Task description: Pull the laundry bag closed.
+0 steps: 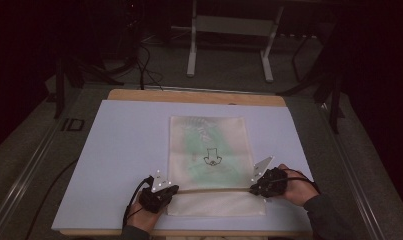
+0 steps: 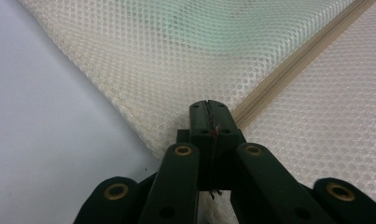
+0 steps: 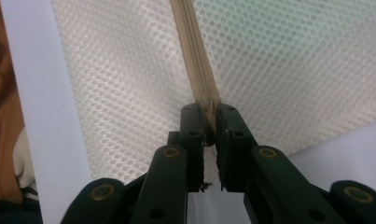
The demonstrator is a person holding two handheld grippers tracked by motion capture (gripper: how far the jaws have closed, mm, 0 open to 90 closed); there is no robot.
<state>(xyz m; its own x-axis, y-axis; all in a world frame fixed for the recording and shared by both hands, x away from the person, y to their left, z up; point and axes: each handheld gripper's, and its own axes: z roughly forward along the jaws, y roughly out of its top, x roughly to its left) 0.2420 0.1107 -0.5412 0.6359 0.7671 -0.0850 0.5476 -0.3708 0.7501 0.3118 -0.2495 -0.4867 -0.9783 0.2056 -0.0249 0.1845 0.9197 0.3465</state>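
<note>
Nearest us in the high view, our two hands rest at the desk's near edge, the left gripper and the right gripper each clamped on one end of the zipper of a cream mesh laundry bag. The bag lies flat on the white board, midway between its left and right edges, its long axis running away from us; the zipper crosses it near the close end, parallel to the desk's front edge. Both hands sit equally close to their ends, with bare board to either side.

In the left gripper view, the jaws are clenched on the bag's side seam where the zipper tape ends, and the tape runs away up to the right.

In the right gripper view, the jaws are pinched on the zipper tape itself, which runs straight ahead. We judge that any slide must follow that line toward the left gripper.
</note>
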